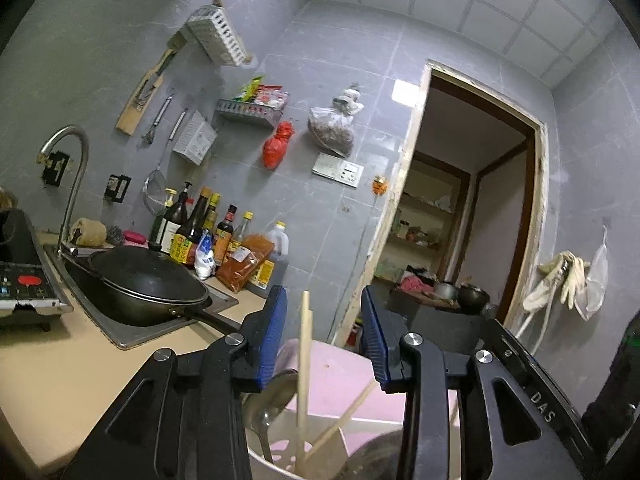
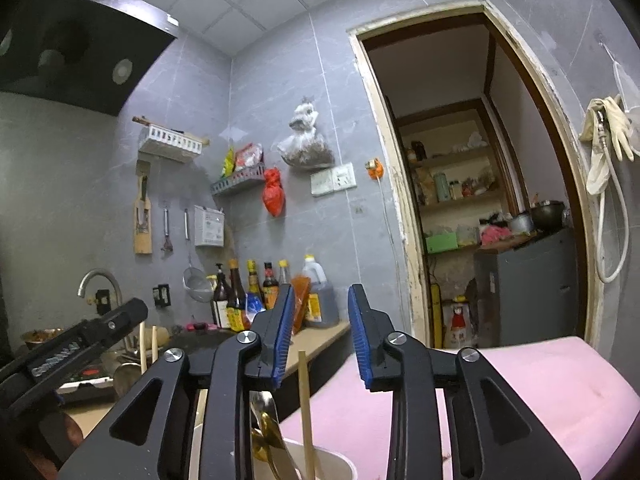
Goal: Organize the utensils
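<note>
— Below your left tool (image 1: 324, 320), what stands there?
— A white cup (image 1: 272, 456) on the surface (image 1: 60, 376), holding chopsticks (image 1: 303, 360) and a spoon (image 1: 266, 408). Your tool gapes wide above it, gripping nothing.

— And your right tool (image 2: 318, 332)?
— Spread wide too, empty, over the same cup (image 2: 340, 460); a chopstick (image 2: 306, 408) rises between its fingers, touching neither, with a gold spoon (image 2: 268, 440) beside it.

— Behind?
— A wok (image 1: 148, 284) across the sink (image 1: 132, 336), bottles (image 1: 200, 232) by the wall.

Below my left jaws: one cup (image 1: 280, 462) holding three chopsticks (image 1: 303, 360) and one spoon (image 1: 264, 408). Ahead: one wok (image 1: 148, 280).
</note>
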`<state>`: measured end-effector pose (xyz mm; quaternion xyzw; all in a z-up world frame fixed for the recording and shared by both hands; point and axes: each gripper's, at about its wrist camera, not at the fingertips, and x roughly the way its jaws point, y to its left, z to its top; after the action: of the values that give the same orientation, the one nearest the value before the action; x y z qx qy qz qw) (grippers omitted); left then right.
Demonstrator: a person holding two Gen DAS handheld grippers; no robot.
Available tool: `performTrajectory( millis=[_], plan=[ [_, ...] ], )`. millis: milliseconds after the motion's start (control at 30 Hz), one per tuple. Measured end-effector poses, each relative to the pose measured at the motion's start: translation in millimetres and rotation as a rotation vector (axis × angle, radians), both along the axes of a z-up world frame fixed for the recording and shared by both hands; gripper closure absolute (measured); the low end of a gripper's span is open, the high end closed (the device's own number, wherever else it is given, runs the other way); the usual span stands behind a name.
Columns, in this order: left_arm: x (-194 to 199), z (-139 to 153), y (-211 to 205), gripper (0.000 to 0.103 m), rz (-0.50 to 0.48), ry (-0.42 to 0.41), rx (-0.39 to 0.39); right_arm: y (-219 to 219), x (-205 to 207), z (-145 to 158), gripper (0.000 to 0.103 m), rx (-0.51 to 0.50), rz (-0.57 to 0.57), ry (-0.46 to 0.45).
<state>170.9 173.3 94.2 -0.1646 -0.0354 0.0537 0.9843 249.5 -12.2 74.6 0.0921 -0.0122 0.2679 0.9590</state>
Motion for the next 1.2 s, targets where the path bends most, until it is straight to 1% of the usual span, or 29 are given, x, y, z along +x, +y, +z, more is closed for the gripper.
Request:
performTrajectory(
  millis=[67, 133, 200, 267, 300, 333, 467, 500, 533, 567, 633, 733, 867, 1067, 1200],
  plan=[
    [-3.6, 2.7, -7.6, 0.068, -0.003, 0.024, 0.046, -4.3, -4.8, 0.4, 0.068, -0.014, -0.005, 0.004],
    [-6.4, 3.7, -15.2, 0.066, -0.012, 0.050, 0.080, -9.9, -10.6, 1.5, 0.056, -0.022, -0.008, 0.008],
    [-10.2, 3.4, -22.2, 0.063, -0.023, 0.074, 0.107, -16.5, -18.2, 2.4, 0.053, -0.032, -0.012, 0.015],
    [-15.8, 3.0, -29.3, 0.061, -0.032, 0.104, 0.127, -22.7, -25.1, 3.1, 0.048, -0.047, -0.020, 0.022],
    [-17.5, 2.3, -32.0, 0.059, -0.041, 0.116, 0.131, -26.6, -29.0, 3.5, 0.041, -0.053, -0.020, 0.026],
    [-19.3, 1.8, -35.2, 0.056, -0.053, 0.136, 0.137, -30.8, -32.5, 3.4, 0.034, -0.057, -0.021, 0.031],
    [-28.4, -2.9, -47.2, 0.047, -0.093, 0.200, 0.144, -49.7, -47.8, 3.0, 0.024, -0.064, -0.033, 0.070],
    [-30.5, -3.8, -49.4, 0.045, -0.105, 0.213, 0.142, -55.5, -52.1, 3.2, 0.020, -0.064, -0.039, 0.084],
    [-32.5, -4.9, -52.1, 0.041, -0.119, 0.232, 0.141, -61.5, -57.0, 3.4, 0.016, -0.065, -0.044, 0.094],
    [-34.3, -6.2, -54.7, 0.037, -0.134, 0.252, 0.140, -67.6, -61.8, 3.4, 0.014, -0.067, -0.051, 0.102],
    [-38.8, -9.1, -59.6, 0.032, -0.156, 0.284, 0.140, -78.6, -69.9, 4.1, 0.009, -0.070, -0.059, 0.115],
    [-46.5, -13.4, -67.2, 0.025, -0.177, 0.316, 0.149, -93.8, -83.5, 3.7, 0.003, -0.080, -0.077, 0.129],
    [-58.3, -20.8, -77.1, 0.017, -0.198, 0.349, 0.159, -109.8, -100.2, 1.8, 0.000, -0.095, -0.095, 0.149],
    [-75.9, -35.0, -92.3, 0.015, -0.204, 0.382, 0.179, -121.8, -123.9, -7.5, 0.000, -0.149, -0.142, 0.172],
    [-85.8, -44.0, -97.6, 0.015, -0.199, 0.385, 0.182, -127.2, -138.9, -17.5, 0.000, -0.183, -0.184, 0.185]
  ],
)
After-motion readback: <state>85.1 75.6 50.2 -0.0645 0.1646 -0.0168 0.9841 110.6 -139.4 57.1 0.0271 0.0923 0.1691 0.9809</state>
